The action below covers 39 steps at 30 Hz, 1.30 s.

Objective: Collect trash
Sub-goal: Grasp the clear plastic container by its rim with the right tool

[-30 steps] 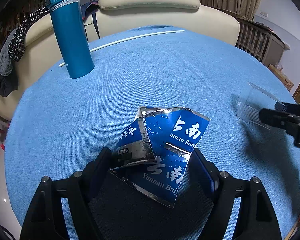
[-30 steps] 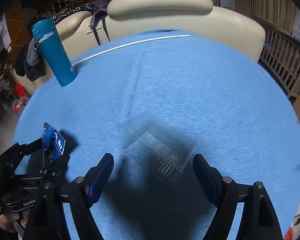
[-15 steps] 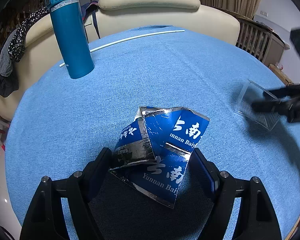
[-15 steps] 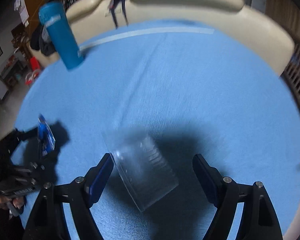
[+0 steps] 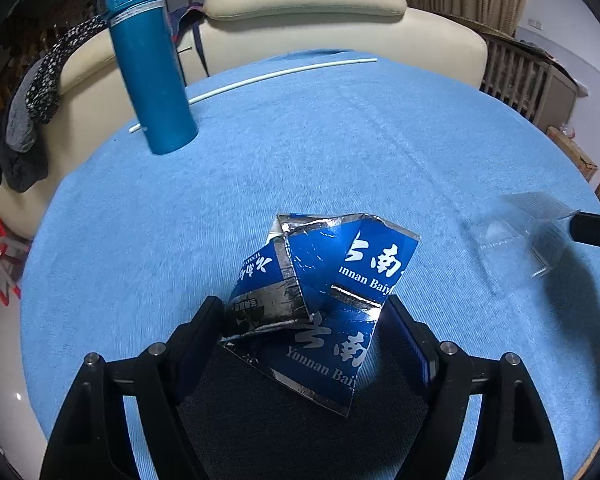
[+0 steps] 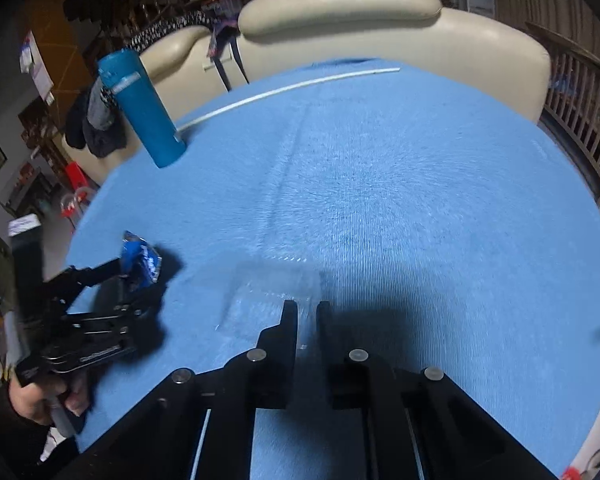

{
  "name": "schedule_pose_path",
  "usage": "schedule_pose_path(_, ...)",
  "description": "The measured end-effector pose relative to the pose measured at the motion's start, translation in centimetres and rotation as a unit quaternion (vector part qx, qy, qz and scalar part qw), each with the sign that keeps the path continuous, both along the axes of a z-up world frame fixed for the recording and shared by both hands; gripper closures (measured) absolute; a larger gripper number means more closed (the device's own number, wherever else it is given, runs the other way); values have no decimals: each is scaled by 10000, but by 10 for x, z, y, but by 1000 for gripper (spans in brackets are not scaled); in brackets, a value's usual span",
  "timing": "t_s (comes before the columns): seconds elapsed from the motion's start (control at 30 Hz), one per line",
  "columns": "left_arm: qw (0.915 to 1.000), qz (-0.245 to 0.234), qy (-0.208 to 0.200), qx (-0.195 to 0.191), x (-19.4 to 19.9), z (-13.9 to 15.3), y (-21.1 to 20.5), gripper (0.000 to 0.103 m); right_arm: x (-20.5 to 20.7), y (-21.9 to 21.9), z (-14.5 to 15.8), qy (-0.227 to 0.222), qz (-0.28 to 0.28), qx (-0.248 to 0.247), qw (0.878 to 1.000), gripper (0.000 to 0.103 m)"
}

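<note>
Two grippers loaded: left gripper (image 5: 304, 320) clamps wrapper (image 5: 324, 300), right gripper (image 6: 307, 312) pinched on clear box (image 6: 272, 296) lying at its 11 o'clock.

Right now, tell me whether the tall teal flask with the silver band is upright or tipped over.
Upright. The tall teal flask stands on its base on the blue tablecloth, lid at the top, in front of the thin white rod; the right wrist view agrees.

Flask (image 5: 150, 64) and rod (image 5: 260, 78) at the table's (image 5: 340, 152) far edge, sofa (image 5: 304, 12) behind.
</note>
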<state>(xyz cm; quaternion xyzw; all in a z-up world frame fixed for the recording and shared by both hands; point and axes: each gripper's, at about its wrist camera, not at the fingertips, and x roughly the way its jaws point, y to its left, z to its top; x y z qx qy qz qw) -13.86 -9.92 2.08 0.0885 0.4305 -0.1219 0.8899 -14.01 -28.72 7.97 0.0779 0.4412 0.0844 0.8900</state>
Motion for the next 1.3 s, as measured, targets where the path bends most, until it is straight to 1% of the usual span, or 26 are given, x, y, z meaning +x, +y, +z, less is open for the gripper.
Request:
schedule_pose_path(0.13, 9999, -95, -52, 115, -18, 6, -11, 22, -24, -5, 9, -145, -159, 144, 9997, 92)
schedule_pose_path(0.27, 9999, -87, -89, 90, -27, 14, -12, 22, -38, -16, 3, -72, -433, -2, 9990, 88)
schedule_pose_path(0.33, 9998, -58, -153, 130, -29, 17, -10, 22, -40, -17, 3, -99, -387, -8, 9992, 65)
schedule_pose_path(0.37, 9997, -32, -182, 153, -27, 18, -9, 22, -41, -16, 4, -92, -352, -45, 9993, 20)
schedule_pose_path(0.4, 9997, 15, -201, 153, -26, 19, -8, 22, -41, -14, 4, -65, -391, -141, 9991, 0)
schedule_pose_path(0.43, 9998, 57, -176, 105, -24, 19, -7, 22, -42, -12, 7, -126, -452, -222, 9987, 0)
schedule_pose_path(0.53, 9999, 100, -118, 29, -19, 16, -5, 22, -37, -1, 11, -171, -536, -186, 9982, 0)
schedule_pose_path(0.6, 9999, 56, -102, 33, -16, 13, -7, 22, -29, 10, 9, -200, -711, -293, 9968, 0)
schedule_pose_path(0.77, 10000, 59, 29, -19, -4, 0, -2, 22, -19, 36, 3, -274, -1014, -373, 9938, 0)
schedule_pose_path(0.8, 9999, 60, 6, -103, -1, 0, 0, 22, -15, 41, 3, -253, -1070, -405, 9931, 0)
schedule_pose_path(0.93, 9999, 33, 27, -142, 3, 2, 0, 22, -1, 56, 3, -275, -1215, -574, 9905, 0)
schedule_pose_path(1.07, 9996, 26, 54, -267, 6, 3, 3, 22, 16, 67, -6, -234, -1394, -857, 9862, 0)
schedule_pose_path(1.13, 9996, 22, 56, -275, 5, 4, 4, 22, 24, 69, -18, -78, -1473, -1005, 9839, 0)
schedule_pose_path(1.23, 9996, 14, 58, -283, 6, 3, 5, 22, 31, 66, -35, 192, -1452, -932, 9848, 0)
schedule_pose_path(1.27, 9996, 16, 58, -281, 6, 3, 4, 22, 30, 64, -38, 187, -1430, -783, 9864, 3)
schedule_pose_path(1.3, 9996, 15, 56, -269, 5, 3, 5, 22, 26, 60, -39, 132, -1452, -661, 9871, 19)
